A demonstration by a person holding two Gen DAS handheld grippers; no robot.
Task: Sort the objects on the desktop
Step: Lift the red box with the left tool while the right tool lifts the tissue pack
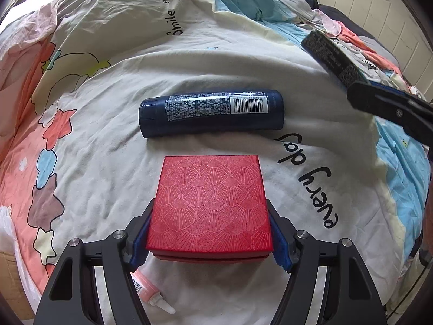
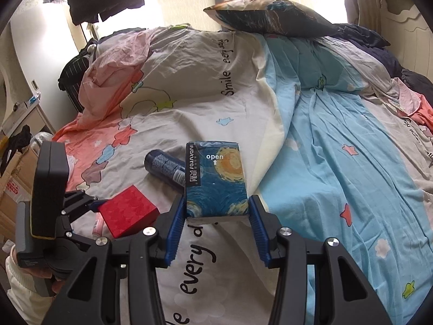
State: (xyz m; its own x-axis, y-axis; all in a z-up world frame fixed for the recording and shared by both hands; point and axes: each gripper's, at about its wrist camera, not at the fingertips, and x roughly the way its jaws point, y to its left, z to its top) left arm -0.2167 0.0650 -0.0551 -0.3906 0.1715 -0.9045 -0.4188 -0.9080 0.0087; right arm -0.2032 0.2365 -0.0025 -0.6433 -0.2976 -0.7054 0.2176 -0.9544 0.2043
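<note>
item one: left gripper [image 1: 209, 233], its blue pads [image 1: 280, 239] pressed against both sides of a red box [image 1: 209, 203] with a fan-scale pattern on the lid. the box sits low over the quilt [image 1: 108, 149], just in front of the dark blue bottle; whether its base touches the cloth cannot be told.

item two: dark blue bottle [image 1: 211, 113], lying on its side across the quilt, barcode label up, cap toward the left in the left wrist view. nothing grips it.

item three: right gripper [image 2: 217, 224], fingers closed against the lower sides of a tissue pack [image 2: 216, 180] printed with a swirling night-sky picture (the word "open" and an arrow show on its face). the pack is held above the quilt, to the right of the bottle; in the left wrist view its dark printed back shows at upper right.

item four: small pink tube [image 1: 151, 292] with a white nozzle, lying on the quilt beneath the left gripper.

item five: quilt, cream, pink and light blue, with star shapes and the words "smile every day".

item six: dark patterned pillow [image 2: 273, 17] at the far end of the bed.

item seven: cardboard carton [image 2: 10, 187] beside the bed, on the left in the right wrist view.
</note>
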